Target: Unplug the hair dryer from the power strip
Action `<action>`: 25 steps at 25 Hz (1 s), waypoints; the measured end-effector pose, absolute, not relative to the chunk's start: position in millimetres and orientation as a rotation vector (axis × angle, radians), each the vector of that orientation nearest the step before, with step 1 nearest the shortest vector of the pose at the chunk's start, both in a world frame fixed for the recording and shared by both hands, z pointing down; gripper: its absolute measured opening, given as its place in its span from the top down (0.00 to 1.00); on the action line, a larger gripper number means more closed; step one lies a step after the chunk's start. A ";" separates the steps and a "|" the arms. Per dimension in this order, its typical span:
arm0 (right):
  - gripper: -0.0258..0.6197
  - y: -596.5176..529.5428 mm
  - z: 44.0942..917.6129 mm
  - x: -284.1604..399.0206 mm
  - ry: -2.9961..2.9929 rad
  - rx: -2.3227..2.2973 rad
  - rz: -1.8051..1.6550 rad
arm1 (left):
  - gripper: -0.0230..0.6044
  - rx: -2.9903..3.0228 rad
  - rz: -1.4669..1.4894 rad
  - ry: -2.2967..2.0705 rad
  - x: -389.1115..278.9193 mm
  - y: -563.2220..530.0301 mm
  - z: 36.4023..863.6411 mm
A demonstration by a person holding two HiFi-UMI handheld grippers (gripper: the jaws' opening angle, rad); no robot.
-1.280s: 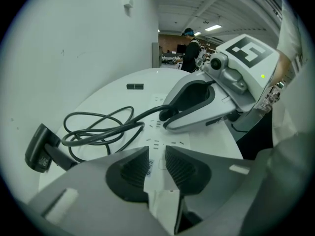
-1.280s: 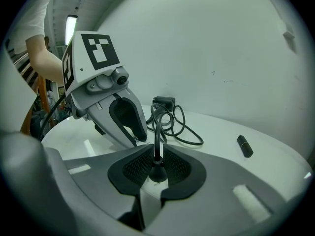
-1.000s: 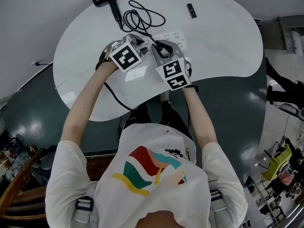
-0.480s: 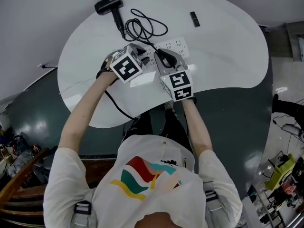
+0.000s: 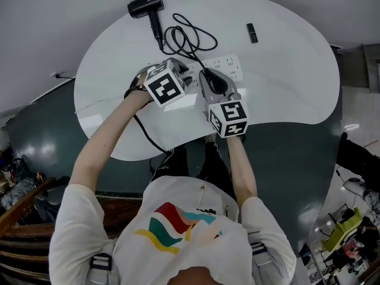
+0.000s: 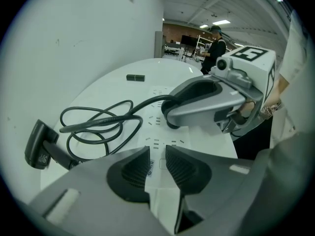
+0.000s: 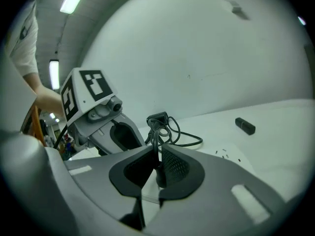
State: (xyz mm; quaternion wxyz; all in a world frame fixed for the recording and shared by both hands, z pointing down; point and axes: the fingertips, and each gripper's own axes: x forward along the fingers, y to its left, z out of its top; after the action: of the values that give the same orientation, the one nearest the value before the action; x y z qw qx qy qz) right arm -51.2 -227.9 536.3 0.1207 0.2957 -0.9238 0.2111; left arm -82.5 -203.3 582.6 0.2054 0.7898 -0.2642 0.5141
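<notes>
A black hair dryer lies at the table's far edge, and its coiled cord runs to a black plug in the white power strip. My left gripper points steeply down and is shut on the near end of the power strip, which fills the gap between its pads. My right gripper reaches nearly level over the strip, shut on the plug. The cord rises from between its pads. In the left gripper view the right gripper sits on the plug.
A small black stick-like object lies on the white table at the far right. The hair dryer and the loose cord loops lie left of the strip. A grey floor surrounds the table, with clutter at the room's edges.
The right gripper has rolled about its own axis over the plug, so its marker cube faces differently. The left gripper has stayed on the power strip.
</notes>
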 end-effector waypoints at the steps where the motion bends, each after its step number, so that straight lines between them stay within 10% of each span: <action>1: 0.88 -226.1 535.0 -51.8 -2.696 0.844 0.570 | 0.81 2.197 1.430 -0.732 -81.9 -203.4 582.3; 25: 0.87 -254.7 384.3 -49.4 -2.911 0.879 0.089 | 0.82 2.146 1.510 -0.715 -76.8 -198.0 584.9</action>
State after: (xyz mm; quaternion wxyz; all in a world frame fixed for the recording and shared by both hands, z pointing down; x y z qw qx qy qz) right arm -49.4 -254.7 384.3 0.0494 0.2886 -0.9557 0.0293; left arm -76.8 -198.0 584.9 0.2096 0.7715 -0.2572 0.5429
